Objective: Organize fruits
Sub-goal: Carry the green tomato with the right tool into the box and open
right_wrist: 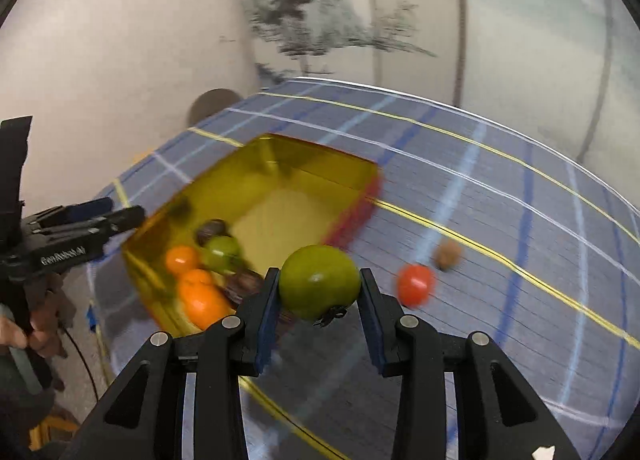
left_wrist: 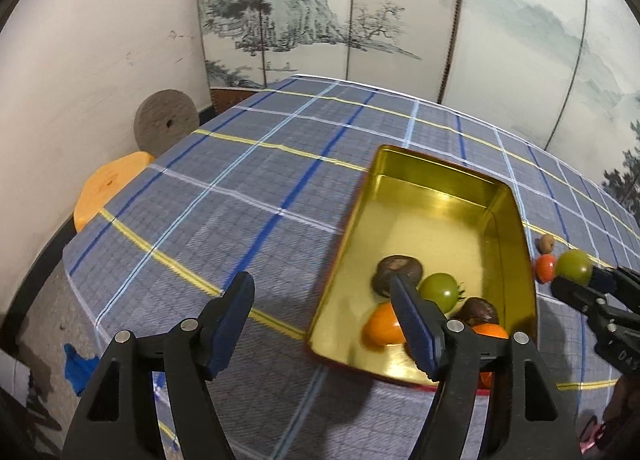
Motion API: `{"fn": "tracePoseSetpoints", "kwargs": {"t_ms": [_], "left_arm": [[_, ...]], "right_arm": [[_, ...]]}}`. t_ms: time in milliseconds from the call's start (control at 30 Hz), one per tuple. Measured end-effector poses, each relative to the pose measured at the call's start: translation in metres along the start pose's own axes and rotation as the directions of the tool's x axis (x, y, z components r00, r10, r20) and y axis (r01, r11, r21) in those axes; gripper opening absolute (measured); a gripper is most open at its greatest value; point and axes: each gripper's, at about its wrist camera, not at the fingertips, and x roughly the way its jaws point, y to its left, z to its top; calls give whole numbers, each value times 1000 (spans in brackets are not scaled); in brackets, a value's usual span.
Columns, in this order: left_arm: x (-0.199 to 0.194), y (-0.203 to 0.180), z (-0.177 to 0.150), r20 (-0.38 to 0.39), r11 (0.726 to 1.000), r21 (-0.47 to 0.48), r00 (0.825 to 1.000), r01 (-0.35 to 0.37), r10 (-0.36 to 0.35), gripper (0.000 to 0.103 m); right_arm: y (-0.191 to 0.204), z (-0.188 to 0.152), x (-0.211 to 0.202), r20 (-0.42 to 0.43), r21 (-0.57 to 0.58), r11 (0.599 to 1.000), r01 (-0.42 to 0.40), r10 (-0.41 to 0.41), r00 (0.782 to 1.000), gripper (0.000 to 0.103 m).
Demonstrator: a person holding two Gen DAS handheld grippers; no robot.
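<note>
The right tool (right_wrist: 318,292) is clenched on a green tomato (right_wrist: 319,287), one pad on each flank, the fruit off the bench (left_wrist: 240,188) and just beside the right-hand long wall of the gold tin (left_wrist: 516,228). The tomato is near round; its dark stem end points down and toward the camera in the right wrist view.

The gold tin is rectangular with a red outer skin, its long axis running from the near bench edge away toward the painted screen (left_wrist: 320,12). Its far half is bare. Its near end holds a second green tomato (left_wrist: 440,291), two orange fruits (left_wrist: 382,326) and two dark brown ones (left_wrist: 398,268) (type not discernible), all bunched together.

Outside the tin, beyond its right wall, a red tomato (right_wrist: 416,285) and a small brown nut-like item (right_wrist: 448,255) lie on the cloth, near each other.

The left tool (left_wrist: 324,302) hangs over the tin's near-left corner, released, nothing between its pads.
</note>
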Motion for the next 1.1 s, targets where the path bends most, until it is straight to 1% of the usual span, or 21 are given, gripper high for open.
{"fn": "tracePoseSetpoints", "kwargs": {"t_ms": [133, 367, 533, 800, 1100], "left_arm": [[-1, 15, -2, -6, 1000, -19, 1000, -22, 22, 71], [-3, 40, -8, -14, 997, -59, 999, -52, 52, 71], [-3, 45, -11, -22, 996, -63, 998, -57, 56, 71], [0, 44, -13, -34, 997, -56, 998, -56, 54, 71], [3, 40, -15, -45, 998, -50, 998, -41, 38, 71]], "right_arm": [[32, 11, 20, -23, -49, 998, -51, 50, 998, 35], [58, 13, 45, -70, -94, 993, -77, 71, 995, 35], [69, 14, 59, -97, -117, 990, -84, 73, 993, 35], [77, 15, 71, -122, -144, 986, -81, 63, 990, 36], [84, 13, 73, -123, -158, 984, -82, 63, 990, 36]]}}
